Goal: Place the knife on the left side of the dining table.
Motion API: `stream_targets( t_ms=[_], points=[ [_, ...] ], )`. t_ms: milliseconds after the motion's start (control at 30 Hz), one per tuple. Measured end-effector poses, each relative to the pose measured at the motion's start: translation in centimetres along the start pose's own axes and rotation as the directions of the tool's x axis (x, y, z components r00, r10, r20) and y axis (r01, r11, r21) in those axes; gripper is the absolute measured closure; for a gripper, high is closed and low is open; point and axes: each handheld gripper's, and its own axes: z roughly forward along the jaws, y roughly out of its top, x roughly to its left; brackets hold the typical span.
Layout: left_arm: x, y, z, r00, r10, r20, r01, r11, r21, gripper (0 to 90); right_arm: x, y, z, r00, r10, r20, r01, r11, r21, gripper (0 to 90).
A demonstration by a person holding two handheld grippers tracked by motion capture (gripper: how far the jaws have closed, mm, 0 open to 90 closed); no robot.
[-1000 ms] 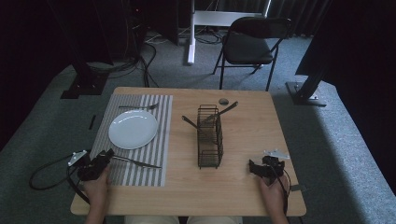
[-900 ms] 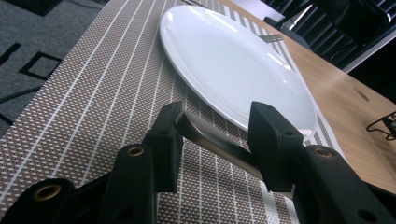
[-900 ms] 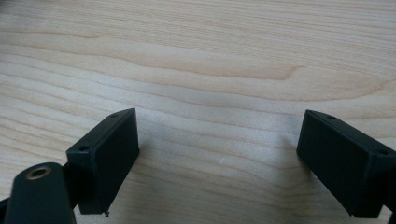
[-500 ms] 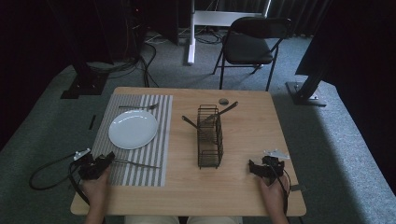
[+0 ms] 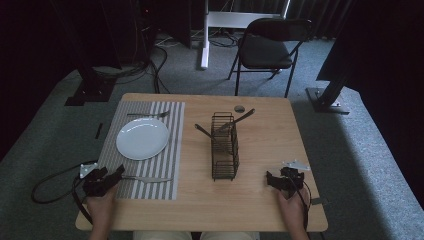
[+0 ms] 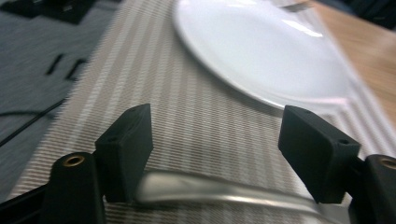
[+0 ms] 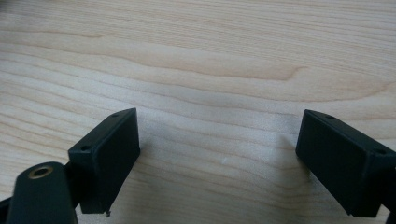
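Note:
A white plate [image 5: 143, 138] [image 6: 261, 51] lies on a striped grey placemat [image 5: 165, 165] [image 6: 154, 107] at the table's left. A metal knife [image 5: 147, 178] lies on the mat's near edge; its handle [image 6: 219, 192] runs across just below my left gripper's jaws. My left gripper [image 5: 114, 176] [image 6: 215, 140] is open at the mat's near left corner, jaws apart over the handle. My right gripper [image 5: 270, 180] [image 7: 217, 161] is open over bare wood at the near right, holding nothing. A fork [image 5: 148, 114] lies beyond the plate.
A black wire rack [image 5: 224, 145] stands mid-table with two utensils [image 5: 244, 116] leaning in its far end. A small dark round object [image 5: 239, 108] lies near the far edge. A folding chair [image 5: 267, 50] stands beyond the table. Cables trail off the left edge.
My left gripper has edged slightly back toward the near left corner along the knife handle. The right gripper has stayed put.

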Motion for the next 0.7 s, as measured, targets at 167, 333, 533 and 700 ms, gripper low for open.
stream_targets(
  t_ms=[167,333,533,700],
  points=[
    [-1.6,-0.9,-0.9,0.9898,0.142,0.011,-0.142,0.9893,0.030,17.6,0.0,0.0,0.0,1.0000,0.000,0.000,0.000,1.000,0.000,12.6],
    [-2.4,-1.6,-1.9,0.9814,0.192,-0.006,-0.191,0.9809,0.035,10.4,0.0,0.0,0.0,1.0000,0.000,0.000,0.000,1.000,0.000,12.5],
    [-2.3,-2.1,-2.7,0.9787,0.201,-0.043,-0.199,0.9789,0.047,0.0,0.0,0.0,0.0,1.0000,0.000,0.000,0.000,1.000,0.000,12.6],
    [-2.3,-2.4,-2.7,0.9757,0.219,-0.002,-0.218,0.9723,0.085,0.0,0.0,0.0,0.0,1.0000,0.000,0.000,0.000,1.000,0.000,12.6]
  ],
)
